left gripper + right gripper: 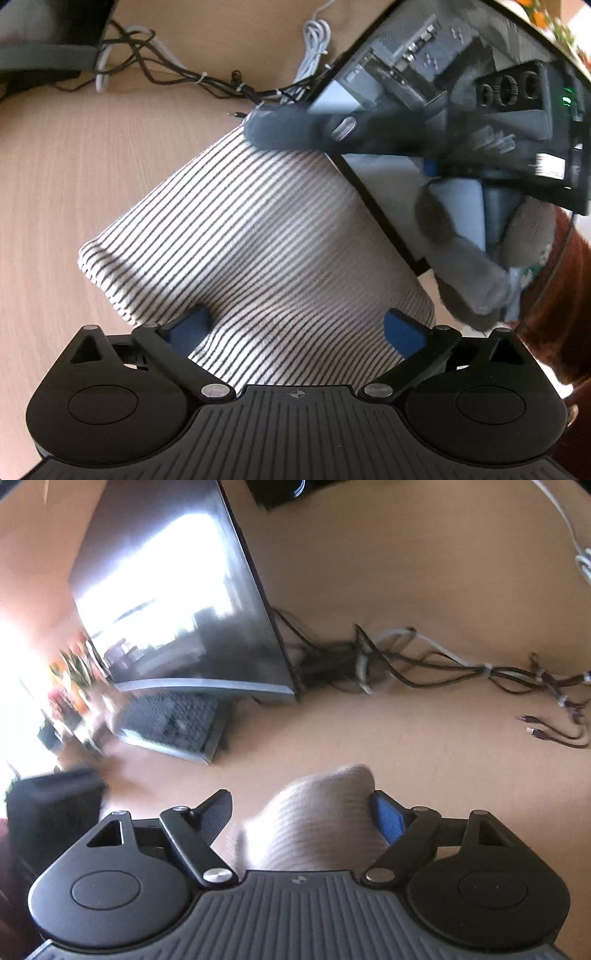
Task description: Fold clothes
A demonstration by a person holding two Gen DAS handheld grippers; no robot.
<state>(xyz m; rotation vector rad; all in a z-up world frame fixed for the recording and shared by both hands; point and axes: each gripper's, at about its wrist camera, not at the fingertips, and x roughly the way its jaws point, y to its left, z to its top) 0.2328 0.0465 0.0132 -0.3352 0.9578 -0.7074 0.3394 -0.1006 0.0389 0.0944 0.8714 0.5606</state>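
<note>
Striped cloth (251, 236), folded, on wooden table (74, 166), centre frame.
Left tongs (295, 328) spread wide over its near edge, not pinching. Right tongs (303, 812): cloth bunched between the fingers, touching the blue pad (388, 818); left finger clear, no grip.

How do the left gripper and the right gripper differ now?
The left gripper stands wide over the flat striped cloth; the right gripper has a raised bunch of that cloth between its fingers. The left view is sharp, the right view blurred. Both point down at the wooden table.
</note>
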